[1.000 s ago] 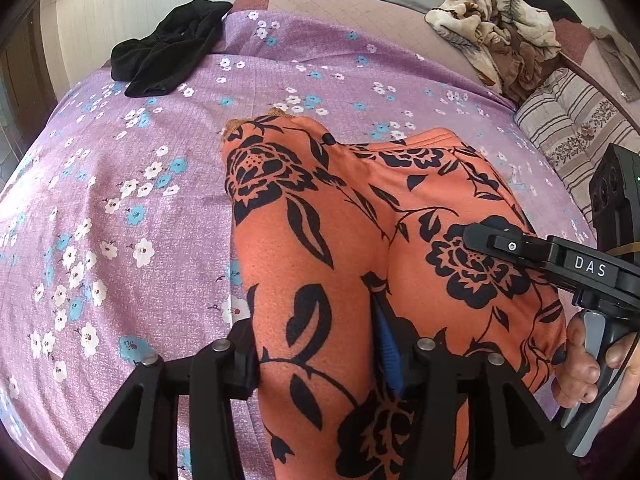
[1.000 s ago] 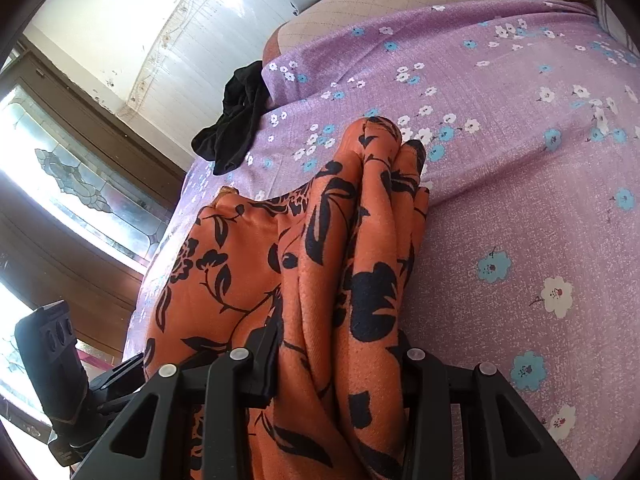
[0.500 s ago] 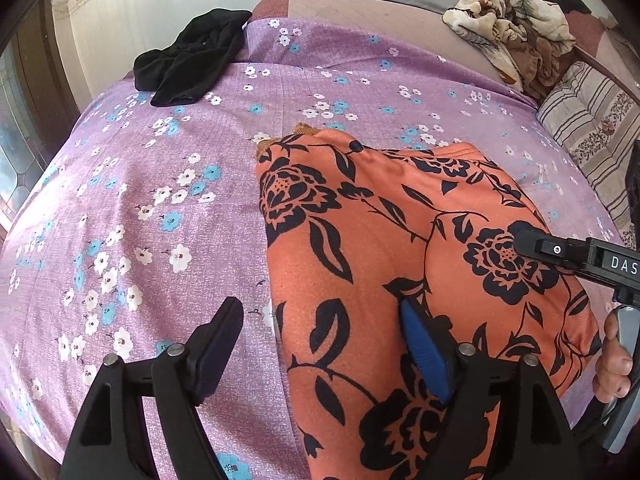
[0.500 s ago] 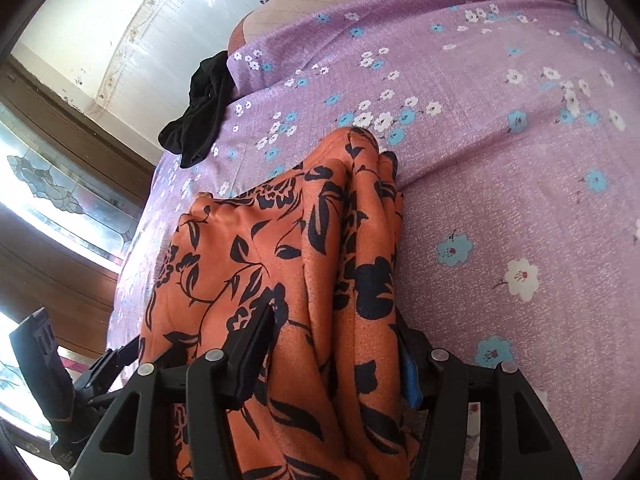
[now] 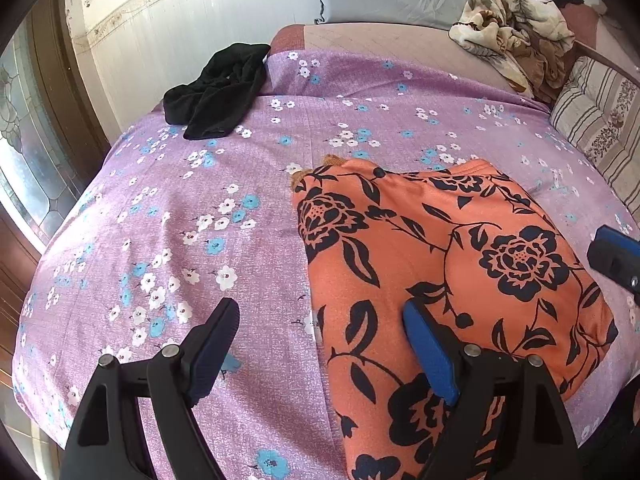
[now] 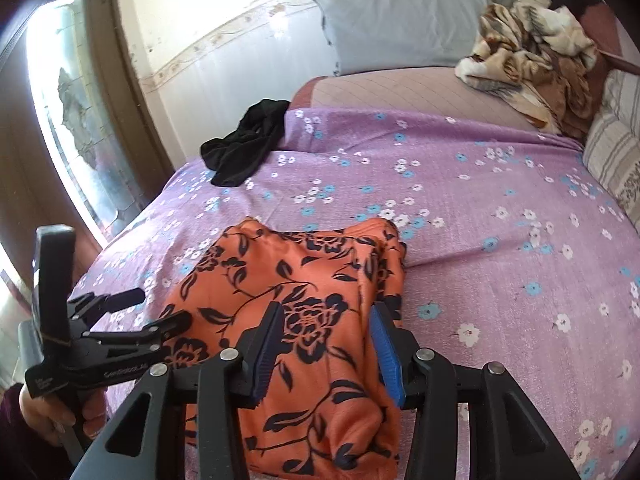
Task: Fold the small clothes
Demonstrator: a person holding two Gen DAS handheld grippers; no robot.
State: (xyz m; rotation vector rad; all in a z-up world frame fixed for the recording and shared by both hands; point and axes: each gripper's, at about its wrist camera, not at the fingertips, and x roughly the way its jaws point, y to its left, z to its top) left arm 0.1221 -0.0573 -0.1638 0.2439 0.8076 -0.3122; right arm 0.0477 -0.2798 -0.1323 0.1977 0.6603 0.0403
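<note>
Both tools just let go of the fold

Left tool point(image 5: 316, 344) and right tool point(image 6: 326, 344), clamped a second ago, now spread empty over the orange floral garment point(image 5: 440, 264), lying folded on the bed point(image 5: 160, 240), well short of the black clothing point(image 5: 220, 88). Looks ready for another fold.

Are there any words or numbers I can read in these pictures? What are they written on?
White lettering on the side of the left gripper body, seen in the right wrist view: too small and blurred to read for sure.
A second, smaller white mark near its handle end: also unreadable.
Orange flowered garment, purple flowered bedsheet, black cloth: patterns only, no words.
</note>
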